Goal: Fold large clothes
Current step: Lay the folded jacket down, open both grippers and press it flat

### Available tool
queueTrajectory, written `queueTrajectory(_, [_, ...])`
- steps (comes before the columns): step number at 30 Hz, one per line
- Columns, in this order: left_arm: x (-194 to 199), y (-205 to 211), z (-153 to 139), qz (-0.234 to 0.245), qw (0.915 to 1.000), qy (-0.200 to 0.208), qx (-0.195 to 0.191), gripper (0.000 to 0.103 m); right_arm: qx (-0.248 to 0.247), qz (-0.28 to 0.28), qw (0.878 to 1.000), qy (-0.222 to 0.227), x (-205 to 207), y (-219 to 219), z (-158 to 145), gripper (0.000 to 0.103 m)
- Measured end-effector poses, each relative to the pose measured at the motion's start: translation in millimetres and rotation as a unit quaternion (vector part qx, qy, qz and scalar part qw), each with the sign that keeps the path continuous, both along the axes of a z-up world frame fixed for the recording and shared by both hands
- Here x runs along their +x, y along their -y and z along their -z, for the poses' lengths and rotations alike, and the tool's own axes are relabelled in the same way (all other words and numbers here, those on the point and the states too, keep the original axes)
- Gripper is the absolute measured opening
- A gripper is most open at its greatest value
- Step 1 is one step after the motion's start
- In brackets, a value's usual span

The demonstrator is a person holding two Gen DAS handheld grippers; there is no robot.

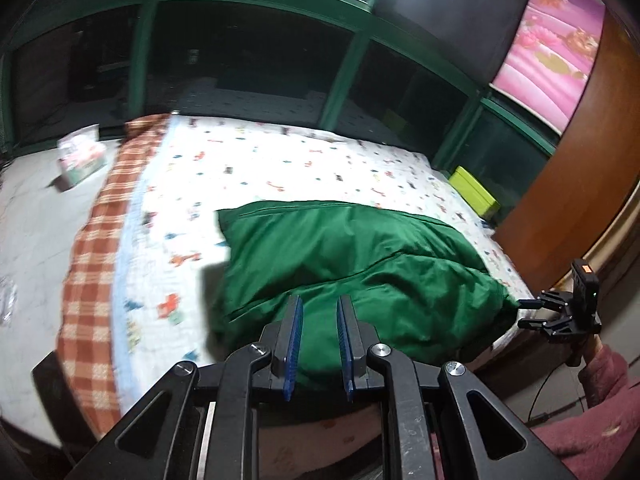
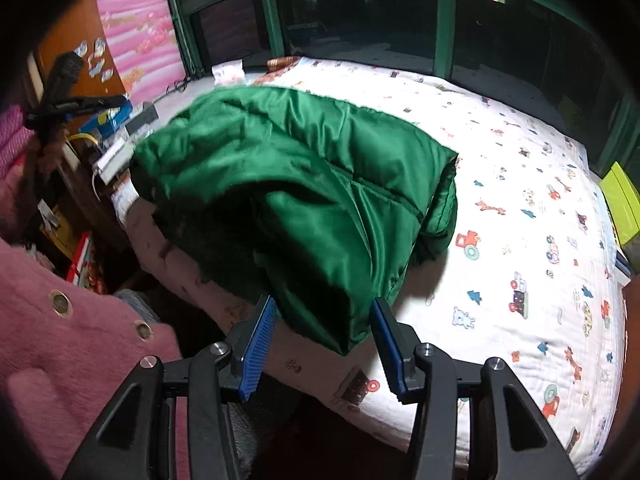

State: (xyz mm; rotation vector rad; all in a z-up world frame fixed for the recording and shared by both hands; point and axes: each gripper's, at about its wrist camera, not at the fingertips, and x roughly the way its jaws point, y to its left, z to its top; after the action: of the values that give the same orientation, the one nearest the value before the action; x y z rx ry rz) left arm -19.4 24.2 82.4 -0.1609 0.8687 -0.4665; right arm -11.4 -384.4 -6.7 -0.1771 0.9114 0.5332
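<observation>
A green padded jacket [image 1: 348, 264] lies folded in a bundle near the front edge of a bed with a white printed sheet [image 1: 280, 168]; in the right wrist view the jacket [image 2: 304, 184] hangs over the bed's edge. My left gripper [image 1: 320, 308] is open, its blue pads just above the jacket's near edge, gripping nothing. My right gripper [image 2: 324, 312] is open wide, with the jacket's lower corner between the fingers but not clamped. The right gripper also shows in the left wrist view [image 1: 536, 312] at the jacket's right end. The left gripper shows at the left in the right wrist view [image 2: 68, 108].
An orange checked blanket [image 1: 100, 240] runs along the bed's left side. A yellow-green box [image 1: 474, 190] stands at the far right of the bed. Green-framed windows [image 1: 340, 72] stand behind. A cluttered bedside table [image 2: 108, 148] and my pink sleeve [image 2: 60, 340] are at left.
</observation>
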Motion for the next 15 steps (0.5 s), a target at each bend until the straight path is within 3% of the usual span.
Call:
queueTrajectory(7, [62,73,18,0.035,0.9989,-0.032,0.001,0.019,0.057,0.018,0.998,0.034,35,-16,-28,0.054])
queueTrajectory(15, [106,140,52,0.064,0.9967,-0.046,0.020,0.019,0.055,0.027,0.998,0.035,106,-67,-25,0.054])
